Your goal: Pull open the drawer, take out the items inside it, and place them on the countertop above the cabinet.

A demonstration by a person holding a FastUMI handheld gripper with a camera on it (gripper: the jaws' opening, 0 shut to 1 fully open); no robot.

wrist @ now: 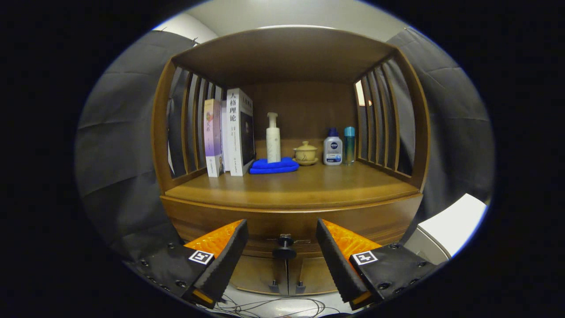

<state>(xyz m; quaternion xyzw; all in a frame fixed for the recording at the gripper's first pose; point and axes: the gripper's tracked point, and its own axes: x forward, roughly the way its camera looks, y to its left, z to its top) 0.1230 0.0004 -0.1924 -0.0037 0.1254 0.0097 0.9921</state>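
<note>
Dark cloth walls surround a wooden cabinet (291,207). Before it the gripper (281,254) hangs with its fingers spread wide, holding nothing. Between the fingertips, just ahead, sits the dark knob (284,247) of the closed drawer (291,223). Above lies the countertop (304,185), and beyond it stand books (231,134), a pump bottle (273,139) on a blue cloth (273,166), a lidded cup (305,153) and two bottles (339,148).

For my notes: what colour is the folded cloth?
Blue folded cloth, in gripper view.
</note>
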